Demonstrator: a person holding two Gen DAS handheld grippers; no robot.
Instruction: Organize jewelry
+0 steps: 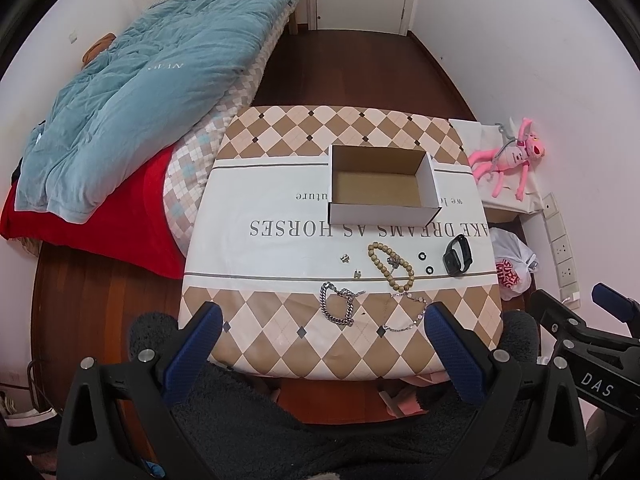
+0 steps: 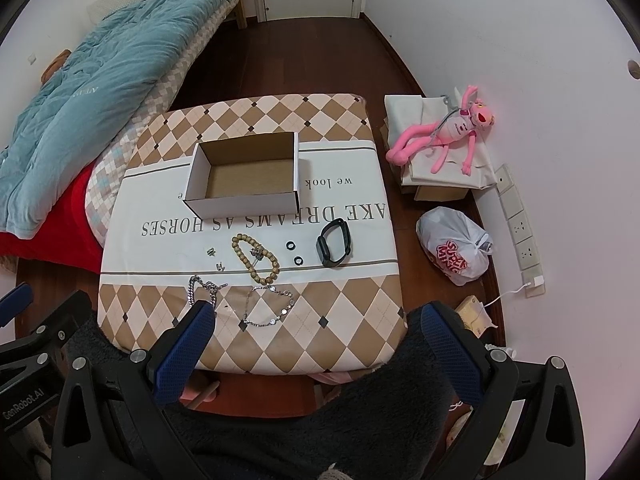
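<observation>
An open empty cardboard box (image 1: 382, 184) (image 2: 246, 178) stands on the checked tablecloth (image 1: 280, 200) (image 2: 340, 280). In front of it lie a wooden bead bracelet (image 1: 390, 264) (image 2: 256, 258), a thick silver chain (image 1: 338, 306) (image 2: 202, 288), a thin silver chain (image 1: 408, 312) (image 2: 266, 306), two small black rings (image 1: 425, 263) (image 2: 294, 253), two small earrings (image 1: 350, 265) (image 2: 216, 258) and a black smart band (image 1: 457, 256) (image 2: 334, 242). My left gripper (image 1: 324, 326) is open and empty above the table's near edge. My right gripper (image 2: 316, 320) is open and empty there too.
A bed with a teal quilt (image 1: 148, 80) (image 2: 100, 64) and a red blanket (image 1: 120, 220) stands left of the table. A pink plush toy (image 1: 508, 158) (image 2: 448, 132) and a white plastic bag (image 1: 512, 268) (image 2: 456, 244) lie by the right wall.
</observation>
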